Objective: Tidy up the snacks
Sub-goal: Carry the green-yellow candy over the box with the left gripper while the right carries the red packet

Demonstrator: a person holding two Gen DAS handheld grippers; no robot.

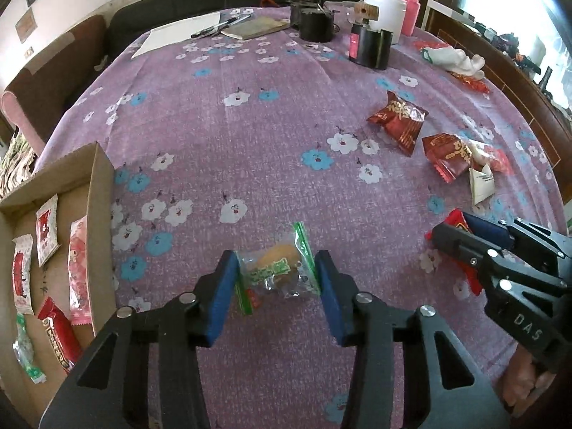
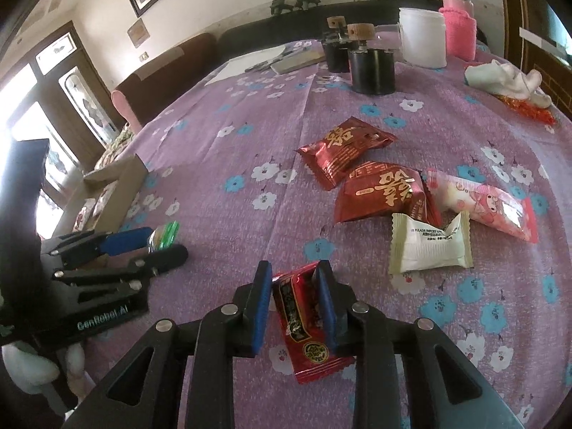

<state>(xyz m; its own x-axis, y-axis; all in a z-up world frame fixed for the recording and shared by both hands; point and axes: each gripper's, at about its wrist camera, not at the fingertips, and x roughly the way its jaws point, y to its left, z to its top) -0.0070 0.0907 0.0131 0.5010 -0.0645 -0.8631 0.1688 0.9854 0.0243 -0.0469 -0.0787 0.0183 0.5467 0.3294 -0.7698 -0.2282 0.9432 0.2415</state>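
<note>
Snacks — left gripper [image 1: 278, 279] jaws pinch clear cake packet [image 1: 277, 271] by its ends | right gripper [image 2: 294, 296] jaws clamp red packet [image 2: 304, 318] upright | both readied for cardboard box [image 1: 102, 193] on counter

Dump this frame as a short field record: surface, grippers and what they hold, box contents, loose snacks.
surface: purple floral tablecloth
left gripper: pads closed on green-edged clear cake packet
right gripper: pads closed on red snack packet
cardboard box: at the left gripper's left, several packets inside
loose snacks: two dark red packets, one white packet, one pink packet
far end: white tub, pink bottle, black canisters
</note>
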